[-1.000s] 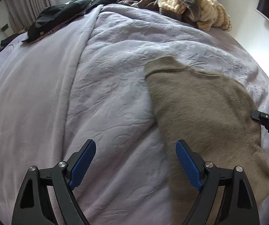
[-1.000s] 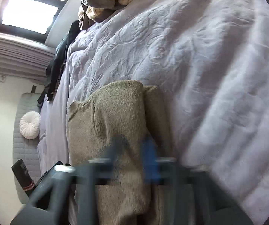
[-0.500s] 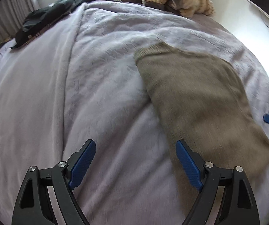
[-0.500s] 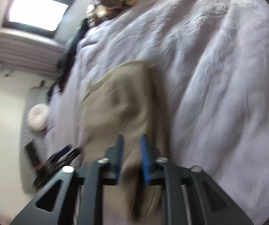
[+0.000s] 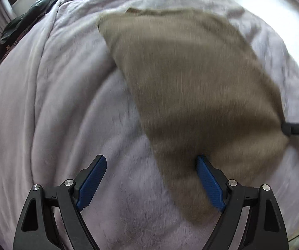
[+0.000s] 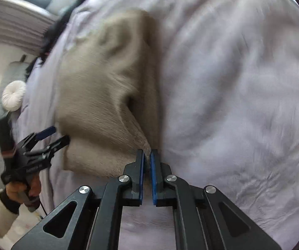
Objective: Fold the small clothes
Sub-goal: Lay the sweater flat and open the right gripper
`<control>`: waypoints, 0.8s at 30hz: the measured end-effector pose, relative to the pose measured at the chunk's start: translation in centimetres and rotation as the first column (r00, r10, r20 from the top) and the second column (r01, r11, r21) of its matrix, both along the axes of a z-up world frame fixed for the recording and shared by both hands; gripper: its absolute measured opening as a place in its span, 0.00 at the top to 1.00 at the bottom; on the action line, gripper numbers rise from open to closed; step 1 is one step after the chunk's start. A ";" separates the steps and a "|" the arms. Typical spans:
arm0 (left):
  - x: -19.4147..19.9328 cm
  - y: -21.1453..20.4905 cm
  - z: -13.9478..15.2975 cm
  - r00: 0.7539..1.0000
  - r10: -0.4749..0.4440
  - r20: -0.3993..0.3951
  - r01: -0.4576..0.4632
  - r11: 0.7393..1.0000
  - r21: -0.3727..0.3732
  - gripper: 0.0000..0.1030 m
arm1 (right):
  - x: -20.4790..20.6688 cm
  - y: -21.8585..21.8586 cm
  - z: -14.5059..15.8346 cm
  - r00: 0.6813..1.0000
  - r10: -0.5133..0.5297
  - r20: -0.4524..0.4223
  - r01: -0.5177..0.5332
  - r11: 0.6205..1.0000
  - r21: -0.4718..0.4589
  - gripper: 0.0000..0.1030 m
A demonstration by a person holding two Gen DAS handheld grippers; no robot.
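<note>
Home bedroom: lilac-covered bed, strewn clothes, curtained window

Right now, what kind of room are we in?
Most likely a bedroom: a wide bed under a lilac blanket, a heap of clothes at its far edge, and a round cushion beside it.

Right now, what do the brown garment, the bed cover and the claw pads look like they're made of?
Brown garment: soft knit, probably wool or fleece; matte, fuzzy nap, ribbed edge pinched in the right claw. Bed cover: lilac plush, likely microfibre; faint sheen, crinkled embossing. Left claw pads: blue, textured, rubber or plastic on black frames.
</note>
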State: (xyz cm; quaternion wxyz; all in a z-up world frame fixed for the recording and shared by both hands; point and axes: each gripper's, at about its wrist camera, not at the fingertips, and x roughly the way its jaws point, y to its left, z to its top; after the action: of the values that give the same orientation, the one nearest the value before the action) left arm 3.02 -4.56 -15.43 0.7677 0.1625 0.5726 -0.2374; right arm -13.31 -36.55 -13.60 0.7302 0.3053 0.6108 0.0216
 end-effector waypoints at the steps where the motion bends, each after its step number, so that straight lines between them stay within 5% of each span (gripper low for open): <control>1: -0.3 0.2 0.0 1.000 0.004 -0.001 -0.004 1.000 -0.002 0.14 | -0.4 0.0 0.0 1.000 -0.010 0.001 0.010 1.000 0.002 0.93; 10: -1.0 1.9 0.9 0.992 0.105 -0.074 -0.106 0.994 -0.005 0.15 | -1.2 0.8 3.0 1.000 -0.021 -0.022 0.019 0.996 -0.084 0.91; 17: -2.0 2.4 2.0 0.984 0.152 -0.090 -0.151 0.988 0.015 0.15 | 0.3 1.2 7.1 0.998 -0.019 0.065 0.027 0.993 -0.112 0.91; 24: -2.7 2.8 3.5 0.971 0.216 -0.101 -0.214 0.976 0.033 0.15 | 4.6 4.1 5.7 0.995 0.076 0.063 -0.068 0.991 -0.113 0.88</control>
State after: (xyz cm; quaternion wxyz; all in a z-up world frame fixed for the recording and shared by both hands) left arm 0.35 -1.78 -11.91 0.7562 0.0952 0.6286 -0.1547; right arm -8.71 -32.47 -7.94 0.7648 0.2412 0.5969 0.0241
